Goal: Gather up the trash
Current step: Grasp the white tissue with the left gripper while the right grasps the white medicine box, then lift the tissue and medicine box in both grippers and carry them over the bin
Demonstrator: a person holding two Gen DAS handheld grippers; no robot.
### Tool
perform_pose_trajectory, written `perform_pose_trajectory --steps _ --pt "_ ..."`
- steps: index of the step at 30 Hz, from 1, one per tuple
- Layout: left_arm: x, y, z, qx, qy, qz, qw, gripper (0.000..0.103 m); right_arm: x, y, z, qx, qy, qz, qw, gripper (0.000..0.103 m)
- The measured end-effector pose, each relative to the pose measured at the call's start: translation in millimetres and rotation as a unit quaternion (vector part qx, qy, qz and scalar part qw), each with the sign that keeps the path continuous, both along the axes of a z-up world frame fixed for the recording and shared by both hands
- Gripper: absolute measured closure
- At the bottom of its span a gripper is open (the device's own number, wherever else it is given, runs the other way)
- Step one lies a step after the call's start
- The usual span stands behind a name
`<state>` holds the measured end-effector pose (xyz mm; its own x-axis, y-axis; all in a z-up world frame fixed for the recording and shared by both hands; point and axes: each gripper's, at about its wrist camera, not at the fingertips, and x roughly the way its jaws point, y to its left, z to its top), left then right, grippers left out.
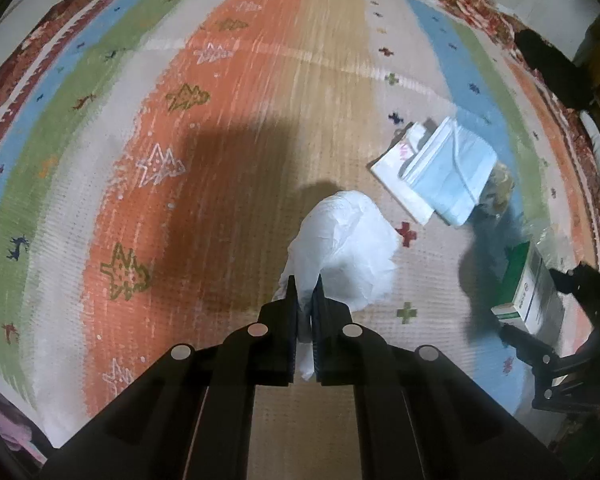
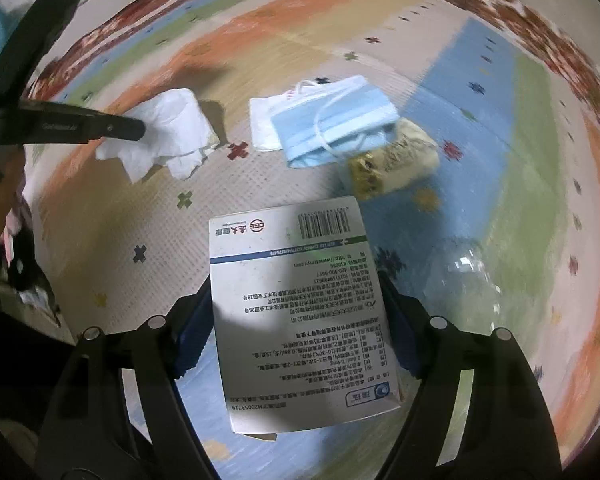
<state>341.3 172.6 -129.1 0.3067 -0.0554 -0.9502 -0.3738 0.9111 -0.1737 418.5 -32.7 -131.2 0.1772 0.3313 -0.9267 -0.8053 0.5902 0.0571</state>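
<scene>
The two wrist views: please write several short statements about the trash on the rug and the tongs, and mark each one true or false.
1. The left tongs are closed on the white tissue. True.
2. The right tongs hold the blue face mask. False: they hold the printed medicine box; the mask lies on the rug.
3. The face mask lies partly over a white paper packet. True.
4. The medicine box shows a barcode. True.
5. The tissue is stacked on the face mask. False: the two lie apart, with bare rug between them.
6. The floor is plain grey. False: it is a rug with coloured stripes.
</scene>
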Motion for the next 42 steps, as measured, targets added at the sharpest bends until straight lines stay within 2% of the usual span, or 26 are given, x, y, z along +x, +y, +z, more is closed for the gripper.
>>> perform_pose_trajectory --steps 8,12,17,36,42 --pt "-4.5 -5.5 21.3 -0.008 -0.028 0.003 0.9996 0.098 -13.9 -22.6 16.4 0.006 -0.017 -0.067 0.998 0.033" --pt "-8.6 -11.1 36.3 -0.014 -0.047 0.003 0.9988 0.099 -19.6 -37.5 22.9 0.022 -0.007 -0.101 0.995 0.033" --pt "-12.7 -18.4 46.1 -0.019 -0.058 -0.004 0.9981 0.099 -32.5 -49.8 31.7 0.022 -0.017 -0.132 0.991 0.033" --pt "-62.7 -49.7 104.5 -0.051 -0.128 -0.027 0.9901 0.099 -100.1 -65.2 87.5 0.042 -0.066 -0.200 0.977 0.033" --pt "-85.2 -65.5 122.3 -0.068 -0.154 -0.033 0.9851 0.099 -125.3 -73.3 107.6 0.075 -0.073 -0.208 0.973 0.033"
